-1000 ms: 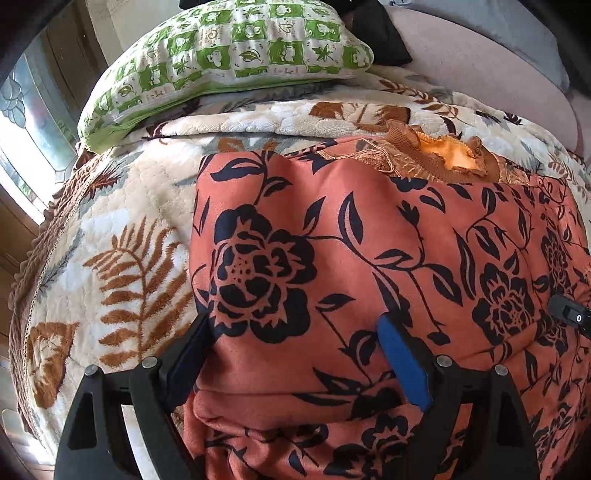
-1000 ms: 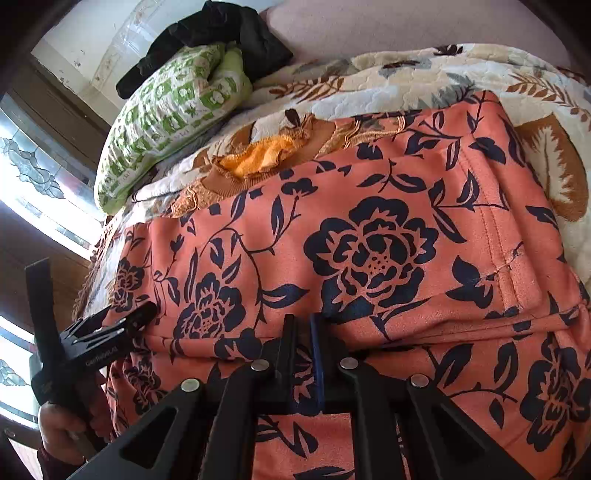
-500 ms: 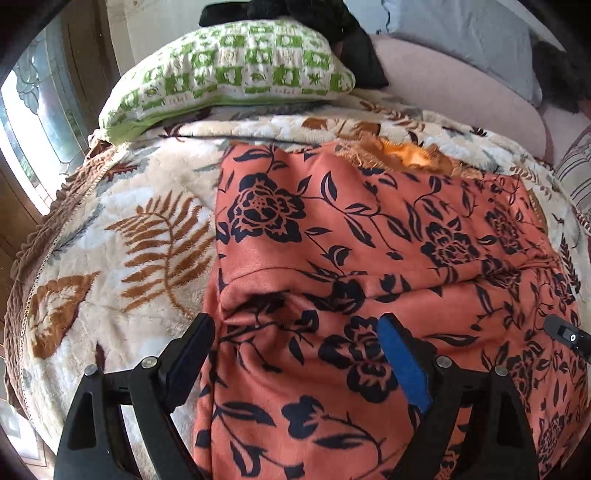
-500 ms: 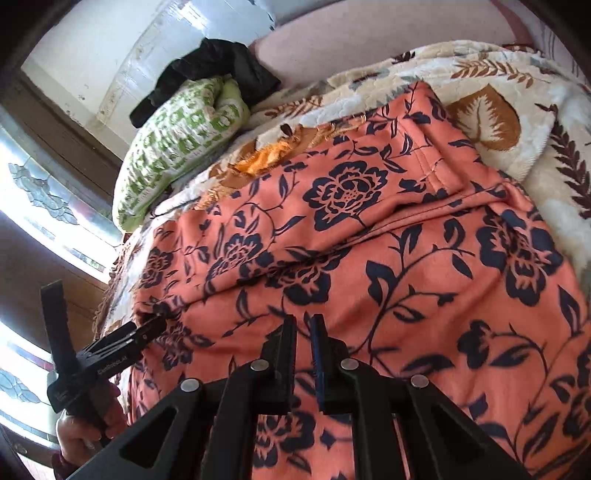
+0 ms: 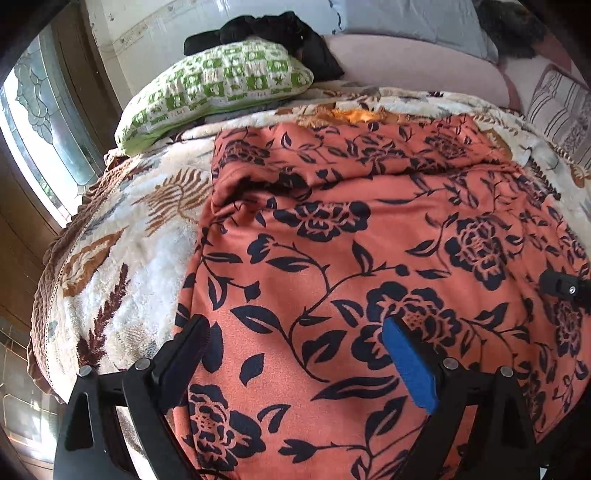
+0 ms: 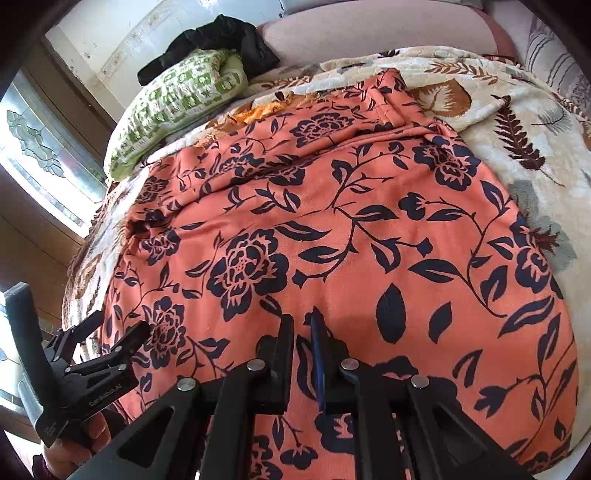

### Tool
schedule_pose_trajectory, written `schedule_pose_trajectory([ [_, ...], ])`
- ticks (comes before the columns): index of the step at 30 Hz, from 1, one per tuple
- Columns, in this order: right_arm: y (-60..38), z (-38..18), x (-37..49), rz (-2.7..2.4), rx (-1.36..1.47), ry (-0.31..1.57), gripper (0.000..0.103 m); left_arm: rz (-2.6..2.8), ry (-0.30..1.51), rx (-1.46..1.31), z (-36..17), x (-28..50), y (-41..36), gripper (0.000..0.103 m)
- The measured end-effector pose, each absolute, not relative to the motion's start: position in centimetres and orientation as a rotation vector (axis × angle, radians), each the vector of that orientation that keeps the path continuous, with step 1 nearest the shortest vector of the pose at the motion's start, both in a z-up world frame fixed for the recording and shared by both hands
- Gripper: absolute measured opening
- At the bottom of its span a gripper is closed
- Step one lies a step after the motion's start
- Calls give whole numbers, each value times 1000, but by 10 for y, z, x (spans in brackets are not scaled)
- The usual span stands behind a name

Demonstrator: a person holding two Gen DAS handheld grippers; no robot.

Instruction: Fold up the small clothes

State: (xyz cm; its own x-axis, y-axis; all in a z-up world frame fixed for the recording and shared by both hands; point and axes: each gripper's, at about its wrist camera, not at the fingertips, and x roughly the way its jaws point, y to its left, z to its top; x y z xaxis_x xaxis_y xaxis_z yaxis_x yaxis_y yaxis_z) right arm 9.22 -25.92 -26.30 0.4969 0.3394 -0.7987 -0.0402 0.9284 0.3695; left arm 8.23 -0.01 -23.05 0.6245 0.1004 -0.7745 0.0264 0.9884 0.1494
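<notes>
An orange garment with a black flower print [image 5: 332,240] lies spread across the bed, with a crease line over its far part. In the right wrist view the same garment [image 6: 332,229] fills the middle. My right gripper [image 6: 301,319] is shut on the garment's near edge, and cloth is pinched between its narrow fingers. My left gripper [image 5: 295,322] stands open and wide over the near left part of the cloth; its pads press on nothing. In the right wrist view a hand holds the left gripper [image 6: 121,321] at the garment's left edge.
A cream fleece blanket with brown leaves [image 5: 129,258] covers the bed. At the head lie a green-and-white pillow [image 5: 221,85] and black clothes [image 5: 266,29]. An orange-yellow cloth [image 5: 354,114] lies just past the garment. A window [image 5: 37,110] is at the left, a striped pillow [image 5: 561,110] at the right.
Both grippers have drawn back toward the bed's near edge. The garment's folded near part has been pulled out flat toward me, and more of the bed shows.
</notes>
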Motion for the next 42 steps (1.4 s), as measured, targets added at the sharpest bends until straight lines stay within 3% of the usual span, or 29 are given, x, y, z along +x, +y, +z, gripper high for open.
schedule_pose_trajectory([
  [8,-266,-234,64,253,335,922,12,31,750,89,-166,45,-3,94],
  [18,-265,-207,43,258,288,814,13,66,721,108,-150,34,-9,94],
  [20,-264,-202,41,254,278,797,18,67,726,104,-150,35,-9,94],
  [21,-263,-199,40,253,271,788,26,68,726,105,-150,35,-9,95],
  [23,-260,-193,37,258,258,769,57,69,723,108,-150,35,-9,94],
  [24,-259,-189,35,254,256,751,82,70,722,108,-150,35,-9,95],
  [32,-242,-162,22,248,181,629,83,80,724,110,-152,36,-7,95],
  [42,-252,-165,28,226,211,649,83,88,740,90,-157,41,3,95],
])
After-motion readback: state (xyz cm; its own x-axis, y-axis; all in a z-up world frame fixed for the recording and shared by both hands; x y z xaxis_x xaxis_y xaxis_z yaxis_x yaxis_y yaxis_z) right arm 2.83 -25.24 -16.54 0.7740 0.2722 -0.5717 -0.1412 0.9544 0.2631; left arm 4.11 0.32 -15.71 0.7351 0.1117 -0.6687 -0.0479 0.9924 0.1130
